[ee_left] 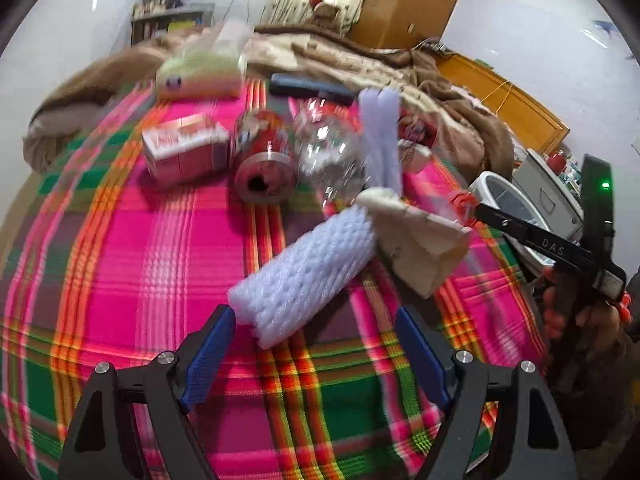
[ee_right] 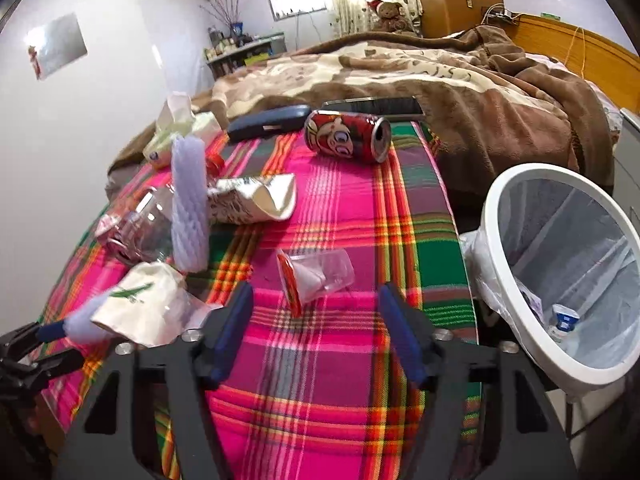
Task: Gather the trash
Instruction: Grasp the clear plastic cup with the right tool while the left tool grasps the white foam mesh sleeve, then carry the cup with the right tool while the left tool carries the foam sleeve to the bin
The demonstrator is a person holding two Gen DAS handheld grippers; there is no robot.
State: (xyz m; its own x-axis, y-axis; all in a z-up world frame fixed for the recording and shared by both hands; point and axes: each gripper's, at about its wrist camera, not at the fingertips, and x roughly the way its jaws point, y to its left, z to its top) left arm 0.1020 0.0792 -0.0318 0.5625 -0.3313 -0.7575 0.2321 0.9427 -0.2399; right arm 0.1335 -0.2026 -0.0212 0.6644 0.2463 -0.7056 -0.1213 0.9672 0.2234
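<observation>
Trash lies on a pink and green plaid blanket (ee_left: 120, 264). My left gripper (ee_left: 316, 344) is open, and the near end of a white foam net sleeve (ee_left: 308, 272) lies between its fingertips without the pads pressing it. In the right wrist view my right gripper (ee_right: 318, 320) is also open, with a clear plastic cup with a red rim (ee_right: 316, 276) lying on its side just ahead of its fingertips. Further off lie a red drink can (ee_right: 348, 136), a clear bottle (ee_left: 332, 148), a second foam sleeve (ee_right: 190, 204) and a crumpled white paper bag (ee_right: 140, 304).
A white bin (ee_right: 560, 272) lined with a clear bag stands off the bed's right edge, with a small bottle (ee_right: 564, 320) inside. A red-and-white box (ee_left: 184, 152), a tissue pack (ee_left: 204, 72), a dark case (ee_right: 268, 122) and a brown blanket (ee_right: 480, 92) lie further back.
</observation>
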